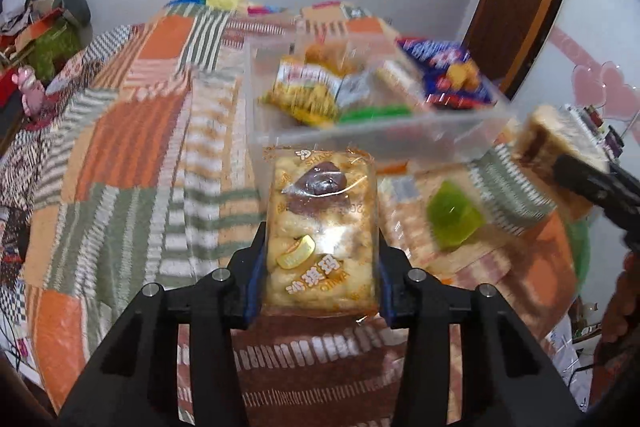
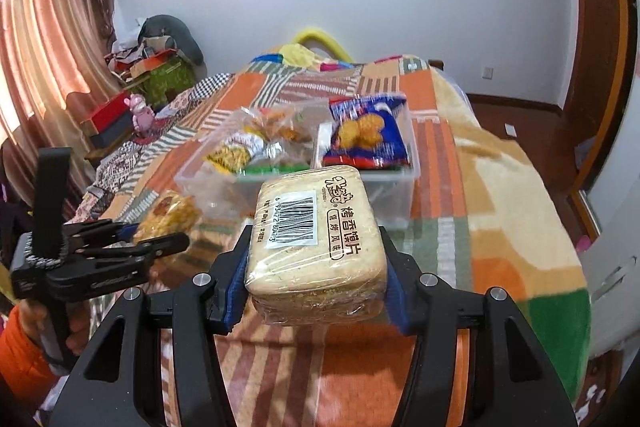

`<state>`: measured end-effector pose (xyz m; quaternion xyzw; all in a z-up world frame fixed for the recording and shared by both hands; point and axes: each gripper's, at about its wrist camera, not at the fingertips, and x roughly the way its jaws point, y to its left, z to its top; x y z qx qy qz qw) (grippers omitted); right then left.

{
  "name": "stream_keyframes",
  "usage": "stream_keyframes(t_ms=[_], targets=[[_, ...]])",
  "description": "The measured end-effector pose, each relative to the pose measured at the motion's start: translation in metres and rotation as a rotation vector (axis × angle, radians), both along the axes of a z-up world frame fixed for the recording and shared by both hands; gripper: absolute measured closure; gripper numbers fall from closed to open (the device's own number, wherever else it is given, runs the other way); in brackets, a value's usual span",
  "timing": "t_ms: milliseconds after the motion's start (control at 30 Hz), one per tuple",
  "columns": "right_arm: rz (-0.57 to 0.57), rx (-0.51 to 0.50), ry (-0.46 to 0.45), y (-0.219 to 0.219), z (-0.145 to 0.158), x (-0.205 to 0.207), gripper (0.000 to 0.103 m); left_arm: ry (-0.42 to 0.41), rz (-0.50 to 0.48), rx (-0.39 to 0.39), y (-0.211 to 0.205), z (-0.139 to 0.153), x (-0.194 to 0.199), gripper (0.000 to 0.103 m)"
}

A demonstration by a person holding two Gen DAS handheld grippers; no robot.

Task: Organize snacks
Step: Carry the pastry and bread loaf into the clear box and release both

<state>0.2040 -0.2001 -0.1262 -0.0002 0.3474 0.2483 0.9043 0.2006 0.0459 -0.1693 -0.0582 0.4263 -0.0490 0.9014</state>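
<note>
Left gripper (image 1: 320, 247): its fingers (image 1: 251, 267) were clamped on both sides of a clear-wrapped sachima cake (image 1: 321, 227), held above the bed (image 1: 132, 131).
Right gripper (image 2: 316, 255): its fingers (image 2: 394, 291) gripped a wrapped pack of toasted bun slices (image 2: 316, 239), barcode label facing up, just in front of the bin.
Clear plastic bin (image 2: 392, 203): it sat on the patchwork quilt of the bed, already holding several snacks.
Bin contents: a blue cracker bag (image 2: 366, 133) lay on the right side; a yellow packet (image 2: 234, 153) and a bag of golden pieces (image 2: 276, 125) lay on the left.
Green packet (image 1: 454, 217): it lay on the quilt near the bin, between the two grippers; blurred.
Relation: both held snacks were close to the bin's near wall, neither inside it.
</note>
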Motion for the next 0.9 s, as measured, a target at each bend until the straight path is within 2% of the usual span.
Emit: stream_keyframes(t_ms=[233,400,600,900], targets=[[0.031,0.005,-0.042,0.022,0.014,0.026,0.051,-0.108,0.005,0.007,0.001,0.045,0.019,0.059],[0.04,-0.005,-0.074,0.038,0.02,0.044,0.051,-0.138,0.024,0.001,0.005,0.058,0.047,0.059],[0.046,-0.019,-0.066,0.058,0.017,0.074,0.051,-0.116,0.078,0.049,0.012,0.047,0.093,0.059],[0.037,-0.055,-0.006,0.079,0.003,0.115,0.051,-0.046,0.074,0.031,0.013,0.022,0.144,0.059]])
